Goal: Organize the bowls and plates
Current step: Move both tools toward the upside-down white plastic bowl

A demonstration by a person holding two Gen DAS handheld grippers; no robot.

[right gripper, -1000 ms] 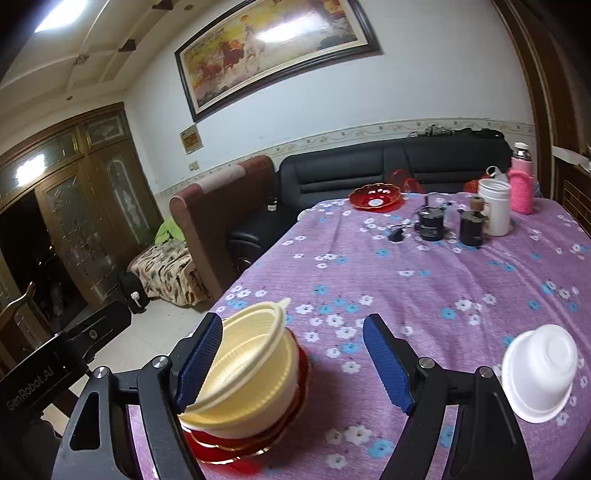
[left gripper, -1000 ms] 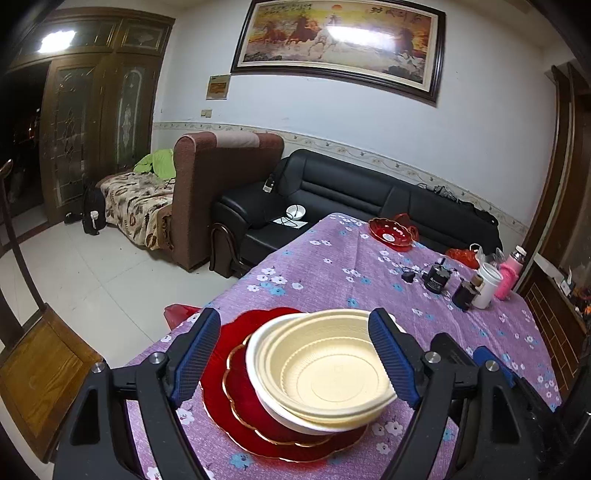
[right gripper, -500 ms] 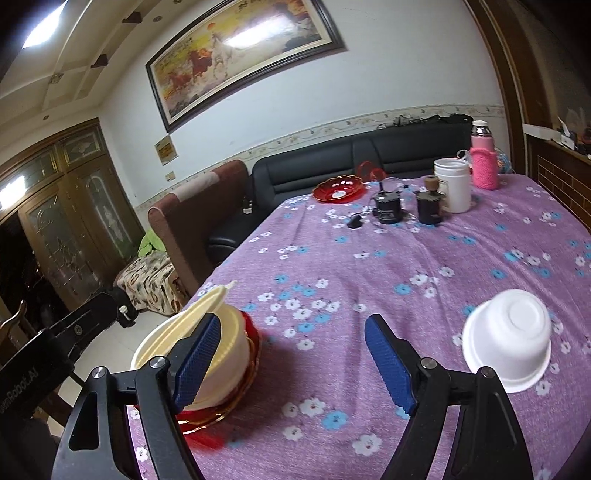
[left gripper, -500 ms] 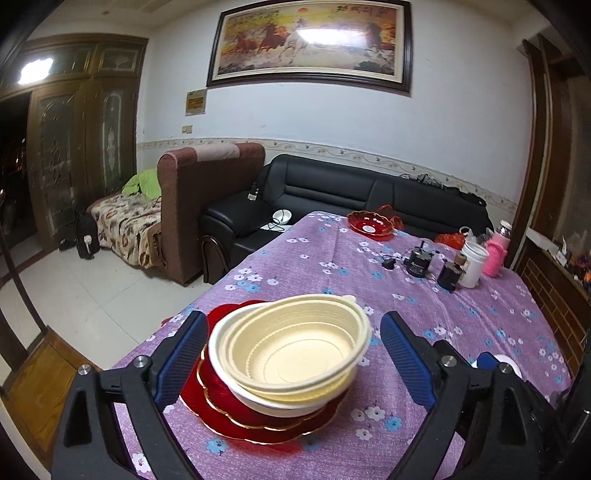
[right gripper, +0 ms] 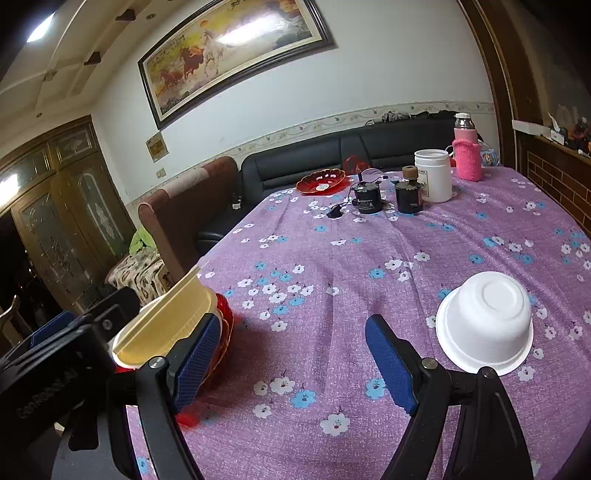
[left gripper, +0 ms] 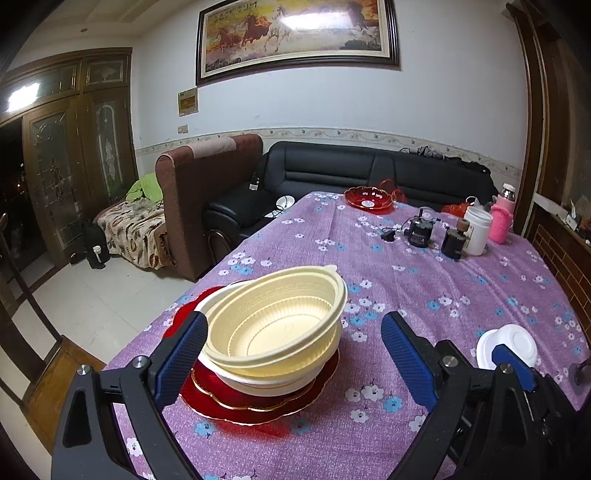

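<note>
- Left edge of the tabletop (left gripper: 424, 295), purple cloth with small flowers: a red plate (left gripper: 236, 402) with a gilt scalloped rim lies flat near the corner.
- On the plate sits a white bowl (left gripper: 266, 386); nested in that, a cream bowl (left gripper: 280, 325), upright but tilted, its far rim riding higher.
- Left tool (left gripper: 291, 354): blue-padded jaws have just been opening and now stand wide, one to either side of the stack. The left pad sits just beside the cream bowl's rim; whether it touches I cannot tell. The right pad is clear of it. Nothing gripped.
- From the right wrist camera the same stack shows at the left edge, the cream bowl (right gripper: 166, 325) leaning, partly behind the tool's left finger.
- Right tool (right gripper: 291, 362): jaws wide apart over bare cloth, nothing between them.
- Just right of it, a small white bowl (right gripper: 484, 325) rests upside down on the cloth, well apart from the stack.
- Far end of the tabletop: a red dish (right gripper: 321, 181), two dark jars (right gripper: 367, 199), a white canister (right gripper: 434, 175) and a pink-sleeved flask (right gripper: 466, 153).
- Beyond: black sofa (left gripper: 369, 173), horse painting (left gripper: 295, 33) on the wall.
</note>
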